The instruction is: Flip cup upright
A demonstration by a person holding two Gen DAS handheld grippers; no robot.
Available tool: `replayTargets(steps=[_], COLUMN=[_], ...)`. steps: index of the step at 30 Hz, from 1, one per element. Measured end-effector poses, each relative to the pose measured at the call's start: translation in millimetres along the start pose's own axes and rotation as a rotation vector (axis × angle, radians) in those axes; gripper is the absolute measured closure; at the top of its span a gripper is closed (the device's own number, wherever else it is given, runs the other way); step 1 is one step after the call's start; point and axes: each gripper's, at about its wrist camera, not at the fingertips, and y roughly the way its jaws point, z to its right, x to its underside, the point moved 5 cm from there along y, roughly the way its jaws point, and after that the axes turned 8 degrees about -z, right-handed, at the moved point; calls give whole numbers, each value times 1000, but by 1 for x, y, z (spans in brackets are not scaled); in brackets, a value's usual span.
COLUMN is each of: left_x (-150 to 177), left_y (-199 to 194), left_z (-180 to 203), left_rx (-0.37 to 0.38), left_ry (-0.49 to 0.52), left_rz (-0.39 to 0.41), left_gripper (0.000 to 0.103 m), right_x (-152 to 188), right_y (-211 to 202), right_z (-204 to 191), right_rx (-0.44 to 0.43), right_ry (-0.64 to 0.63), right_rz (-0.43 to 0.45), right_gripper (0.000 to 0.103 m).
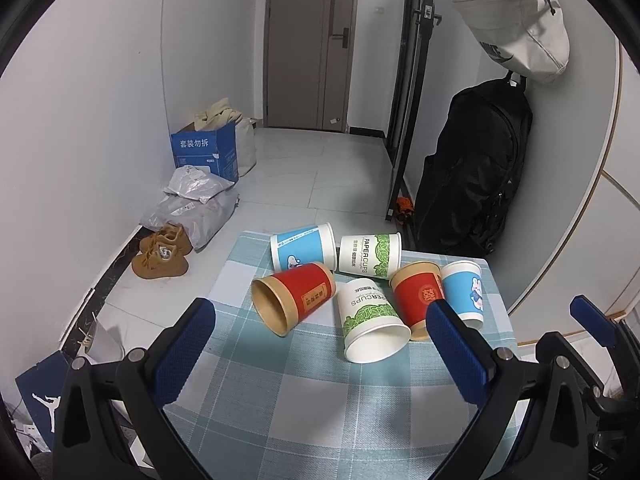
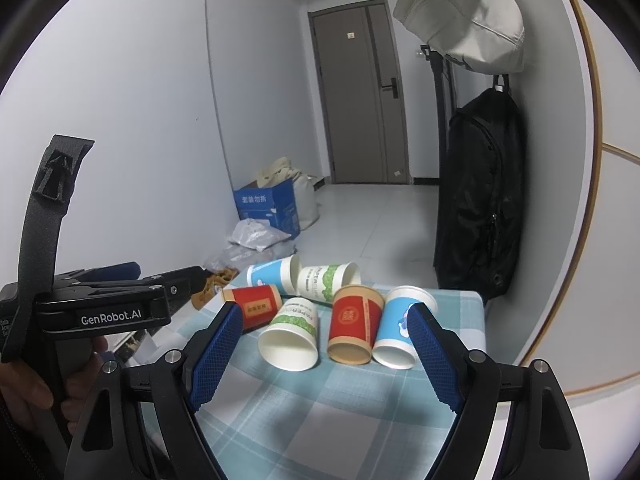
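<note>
Several paper cups lie on their sides on a checked tablecloth (image 1: 304,392). In the left wrist view a red cup (image 1: 294,298) lies left, a green-leaf white cup (image 1: 370,322) in the middle, a second red cup (image 1: 418,298) and a blue cup (image 1: 464,292) to the right, with a blue cup (image 1: 302,246) and a green cup (image 1: 370,254) behind. My left gripper (image 1: 320,344) is open and empty just before them. My right gripper (image 2: 324,344) is open and empty, with the green cup (image 2: 294,334), red cup (image 2: 354,324) and blue cup (image 2: 400,324) between its fingers' lines.
The small table stands in a hallway. A black backpack (image 1: 476,168) hangs at the wall right of the table, a beige bag (image 1: 516,20) above it. Brown shoes (image 1: 160,256), grey parcels and a blue box (image 1: 206,152) lie on the floor at left. The left gripper's body (image 2: 108,308) shows in the right wrist view.
</note>
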Motion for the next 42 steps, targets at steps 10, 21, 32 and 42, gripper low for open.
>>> replayTargets(steps=[10, 21, 32, 42], left_x=[1, -4, 7, 9], left_y=[6, 57, 122, 153], left_z=[1, -10, -1, 1], left_rx=[11, 185, 289, 348], left_ry=[1, -103, -169, -259], left_rz=[-23, -249, -482, -591], left_gripper=[1, 1, 1, 5], right_x=[-2, -2, 6, 10], right_y=[-3, 3, 26, 40], right_z=[1, 14, 32, 44], right_rx=[3, 4, -17, -31], right_ry=[3, 58, 123, 160], right_rz=[7, -22, -107, -154], right_gripper=[19, 19, 19, 19])
